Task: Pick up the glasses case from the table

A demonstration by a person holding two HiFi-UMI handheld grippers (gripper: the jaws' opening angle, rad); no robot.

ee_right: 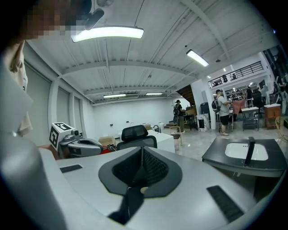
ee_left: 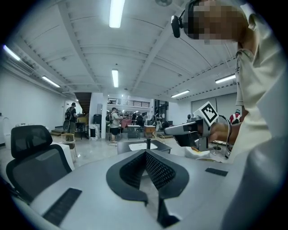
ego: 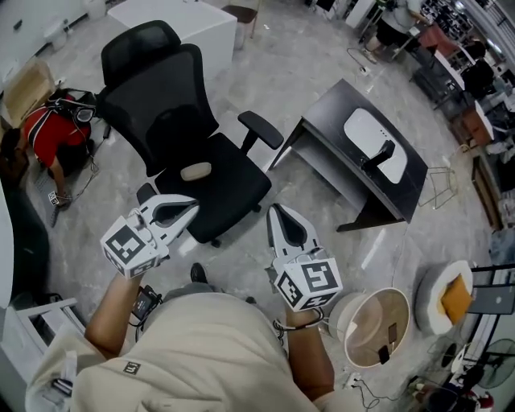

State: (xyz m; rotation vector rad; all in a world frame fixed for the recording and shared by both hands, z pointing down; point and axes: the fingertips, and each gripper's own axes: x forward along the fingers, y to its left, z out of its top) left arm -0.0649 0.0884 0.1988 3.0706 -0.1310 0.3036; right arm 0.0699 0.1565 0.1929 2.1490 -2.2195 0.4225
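Observation:
A dark table (ego: 322, 138) stands ahead and to the right, with a white oval item (ego: 372, 138) lying on it and a black upright piece (ego: 378, 158) on top of that. I cannot tell which is the glasses case. The right gripper view shows the same table (ee_right: 218, 158) and white item (ee_right: 237, 151) at the right. My left gripper (ego: 191, 203) is held over the chair's front edge, jaws shut and empty. My right gripper (ego: 275, 210) is beside it, also shut and empty, well short of the table. Each gripper's camera catches the other: the right gripper (ee_left: 189, 130) and the left gripper (ee_right: 78, 146).
A black office chair (ego: 185, 133) stands right in front, with a small beige oval object (ego: 196, 170) on its seat. A round wooden side table (ego: 378, 326) is at my lower right. A person in red (ego: 50, 137) crouches at the left. A white desk (ego: 181, 20) stands behind the chair.

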